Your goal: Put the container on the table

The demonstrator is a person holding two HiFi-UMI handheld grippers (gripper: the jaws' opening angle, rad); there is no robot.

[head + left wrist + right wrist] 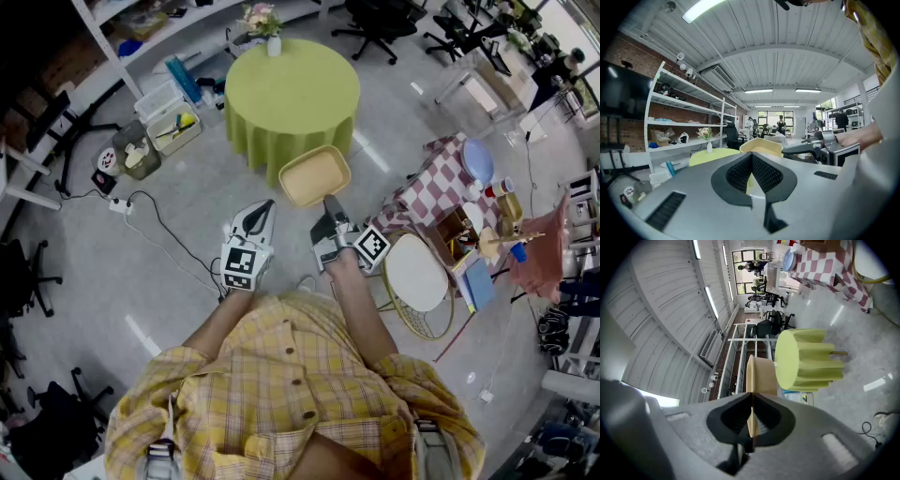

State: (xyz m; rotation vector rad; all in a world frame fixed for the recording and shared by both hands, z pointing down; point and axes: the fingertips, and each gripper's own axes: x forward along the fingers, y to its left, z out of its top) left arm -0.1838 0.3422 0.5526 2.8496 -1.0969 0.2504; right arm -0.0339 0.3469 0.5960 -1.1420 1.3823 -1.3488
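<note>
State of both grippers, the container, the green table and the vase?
vase: upright, holds flowers.
round table: cloth-covered, vase on it.
container: in the air, open side up, short of the round table.
right gripper: jaws shut on container rim.
left gripper: jaws shut, empty.

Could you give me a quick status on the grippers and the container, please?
Right gripper shut on container rim, container in the air short of green table. Left gripper shut, empty. Flower vase at table's far edge.
</note>
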